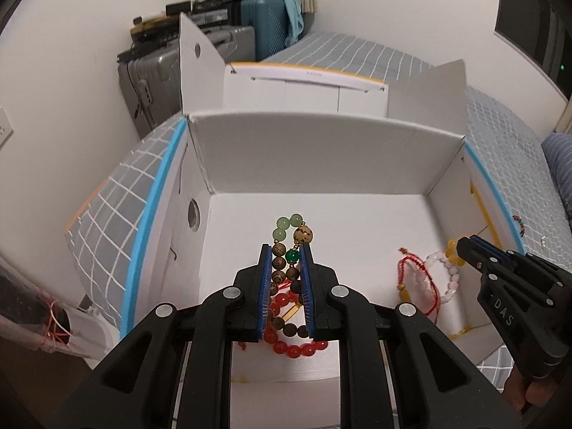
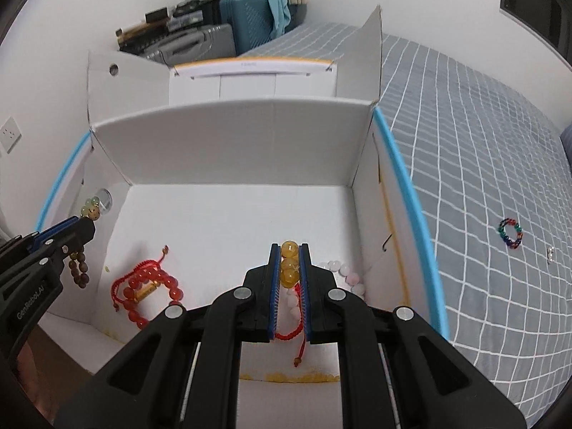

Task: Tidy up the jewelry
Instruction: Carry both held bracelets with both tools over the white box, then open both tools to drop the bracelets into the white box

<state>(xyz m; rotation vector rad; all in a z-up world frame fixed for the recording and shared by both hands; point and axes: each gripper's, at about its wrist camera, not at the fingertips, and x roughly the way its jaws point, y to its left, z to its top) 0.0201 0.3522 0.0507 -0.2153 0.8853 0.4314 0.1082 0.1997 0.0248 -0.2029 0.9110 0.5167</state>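
Left gripper [image 1: 286,250] is clamped on a wooden bead bracelet [image 1: 282,268] w/ green beads on top, held over the white box [image 1: 321,143], above a red bead bracelet [image 2: 150,286] on the box floor. Right gripper [image 2: 289,250] is pinched on a yellow bead bracelet [image 2: 289,264] near the box's right wall, w/ a pink bead bracelet [image 2: 343,271] just beside it. Box sits on a bed w/ grey checked sheet [image 2: 482,143], a multicolor bead ring [image 2: 510,233] lying on it; suitcases [image 2: 246,10] stacked by the white wall at the far end.
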